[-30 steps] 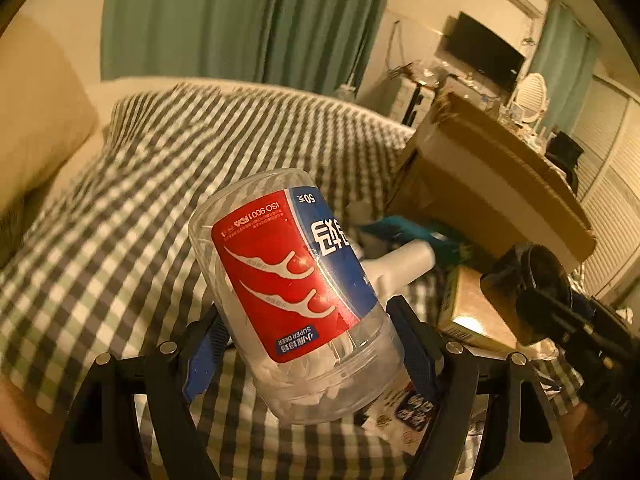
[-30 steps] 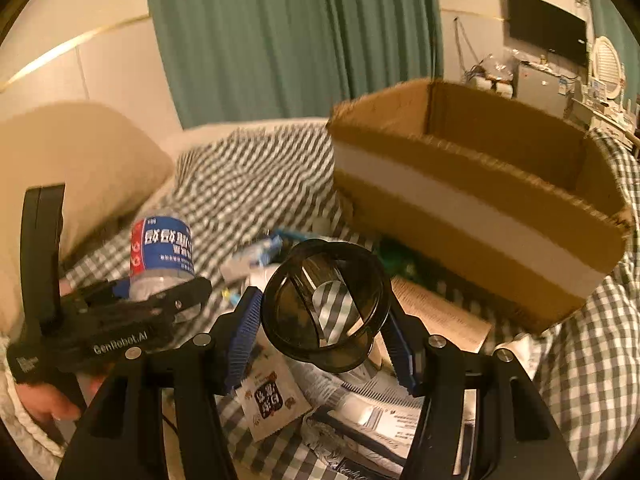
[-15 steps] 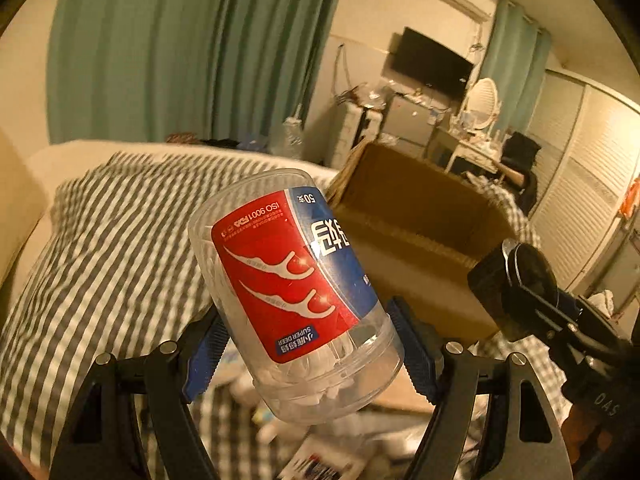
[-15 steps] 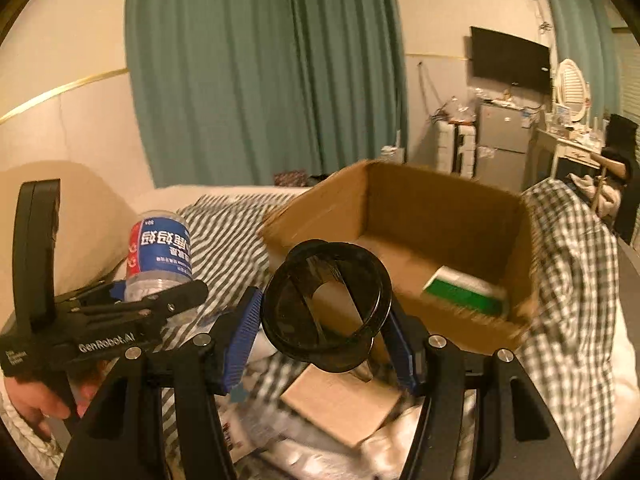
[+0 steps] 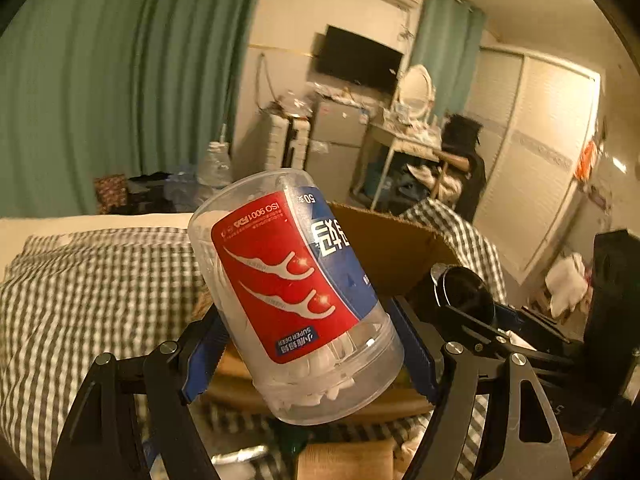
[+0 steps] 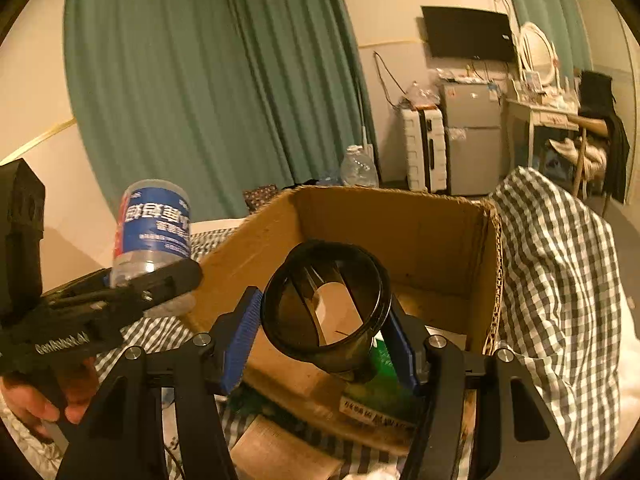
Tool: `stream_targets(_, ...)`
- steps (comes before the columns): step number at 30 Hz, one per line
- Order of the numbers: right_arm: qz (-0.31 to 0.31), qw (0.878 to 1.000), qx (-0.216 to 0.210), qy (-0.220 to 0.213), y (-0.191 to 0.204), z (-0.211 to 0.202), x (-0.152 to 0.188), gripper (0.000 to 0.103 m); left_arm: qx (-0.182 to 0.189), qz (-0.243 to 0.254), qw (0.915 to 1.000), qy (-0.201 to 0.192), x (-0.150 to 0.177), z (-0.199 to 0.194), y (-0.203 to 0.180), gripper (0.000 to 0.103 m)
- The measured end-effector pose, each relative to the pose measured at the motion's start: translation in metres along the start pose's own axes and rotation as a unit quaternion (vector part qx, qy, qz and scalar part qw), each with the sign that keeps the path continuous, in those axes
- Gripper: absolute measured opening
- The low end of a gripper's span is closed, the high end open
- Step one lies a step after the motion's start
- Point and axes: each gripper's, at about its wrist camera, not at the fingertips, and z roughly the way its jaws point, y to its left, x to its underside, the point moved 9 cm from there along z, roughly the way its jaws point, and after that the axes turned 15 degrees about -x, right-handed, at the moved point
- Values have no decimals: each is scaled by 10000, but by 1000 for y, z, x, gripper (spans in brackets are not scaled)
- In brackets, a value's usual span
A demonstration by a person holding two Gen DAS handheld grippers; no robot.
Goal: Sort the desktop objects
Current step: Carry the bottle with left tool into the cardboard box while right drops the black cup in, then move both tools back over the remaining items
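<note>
Checked bedspread (image 6: 560,280) under open cardboard box (image 6: 440,232), flat brown packet (image 6: 276,452) in front

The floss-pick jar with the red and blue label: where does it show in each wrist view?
Left wrist: floss-pick jar fills the centre, clamped between the left gripper pads, tilted.
Right wrist: the jar is at left, upright-ish, beside the cardboard box.
Shared landmark: the wall TV.

Teal curtains (image 6: 208,80), wall-mounted TV (image 6: 466,32), small fridge (image 6: 472,136), checked bedding (image 5: 88,280)
</note>
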Motion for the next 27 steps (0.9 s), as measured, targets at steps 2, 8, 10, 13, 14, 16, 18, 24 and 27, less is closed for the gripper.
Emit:
stream_targets(2,57,10000,-9,59,-8,5,1,59,4,125,9999,117,1,17,-8,79)
stream_targets(8,103,9997,77,207,-19,12,8,59,-109,85,9992,385,12,51,-15,79)
stream_targets(10,81,9996,151,234,-21,12,10,66,-168,61,9986,494,15,57,-17,82)
stream_targets(13,90,9997,184,136,-20,7,10,74,-315,77,9982,506,20,56,-14,93)
stream_targets(14,90,9997,208,112,-20,5,10,74,-356,106,9983,440,20,52,-13,97)
stream_targets(16,99,9996,247,68,-19,1,11,74,-500,191,9983,224,16,40,-10,102)
stream_targets(18,150,9996,242,45,-17,-1,12,74,-590,253,9978,138,15,29,-7,102)
stream_targets(24,123,9992,366,40,-1,-13,18,74,-769,41,9970,-29,19,-13,12,102)
stream_targets(27,-78,9993,347,-59,23,-29,13,74,-897,25,9958,-168,18,-42,23,103)
